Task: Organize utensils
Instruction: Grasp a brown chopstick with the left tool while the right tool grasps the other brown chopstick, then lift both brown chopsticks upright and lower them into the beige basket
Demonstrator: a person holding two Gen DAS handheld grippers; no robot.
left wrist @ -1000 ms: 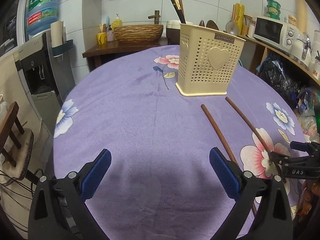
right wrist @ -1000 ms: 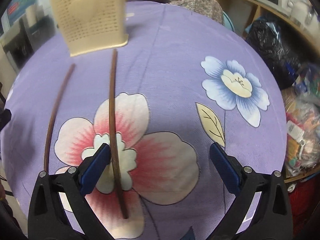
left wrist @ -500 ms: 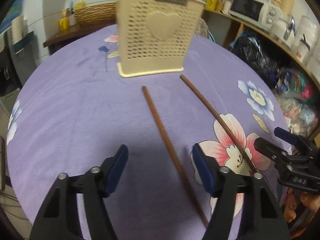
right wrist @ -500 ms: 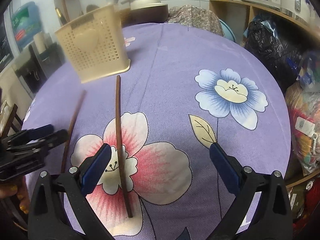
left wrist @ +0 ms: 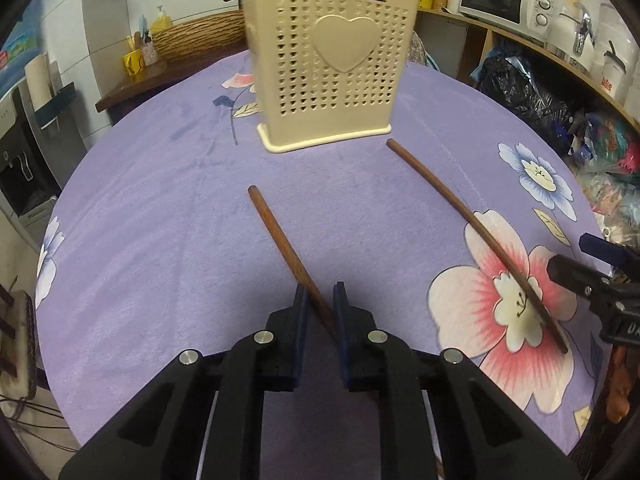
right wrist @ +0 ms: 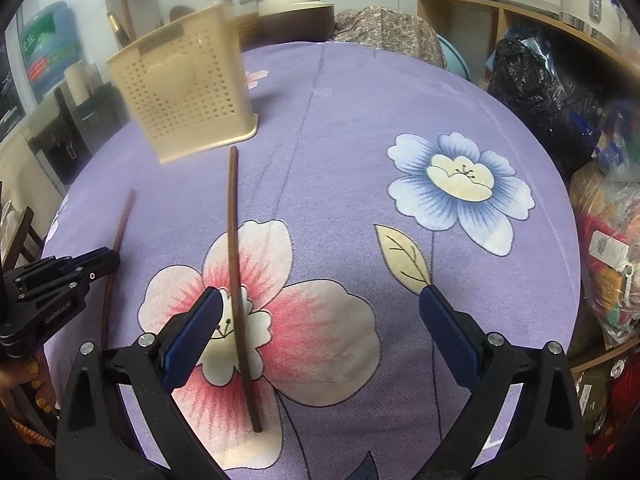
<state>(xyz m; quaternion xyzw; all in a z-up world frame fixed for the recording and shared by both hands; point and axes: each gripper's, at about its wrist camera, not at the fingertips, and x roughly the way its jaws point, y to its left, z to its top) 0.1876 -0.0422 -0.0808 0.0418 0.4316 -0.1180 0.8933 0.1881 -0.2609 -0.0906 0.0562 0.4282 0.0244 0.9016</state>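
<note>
1. Purple flowered cloth covers the worktop (left wrist: 160, 208); a cream holder (left wrist: 328, 64) stands at its far side.
2. Left tongs (left wrist: 320, 300) are closing on the near chopstick (left wrist: 280, 236); its lower end is hidden.
3. Right tongs (right wrist: 320, 320) gape around the other chopstick (right wrist: 234, 248), untouched.

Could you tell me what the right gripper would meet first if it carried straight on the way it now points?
Probably the tablecloth. The right gripper points down at the pink flower print, its jaws wide apart, with the right chopstick lying between them near the left pad. Continuing, it would likely straddle that chopstick and touch cloth; depth is unclear.
</note>
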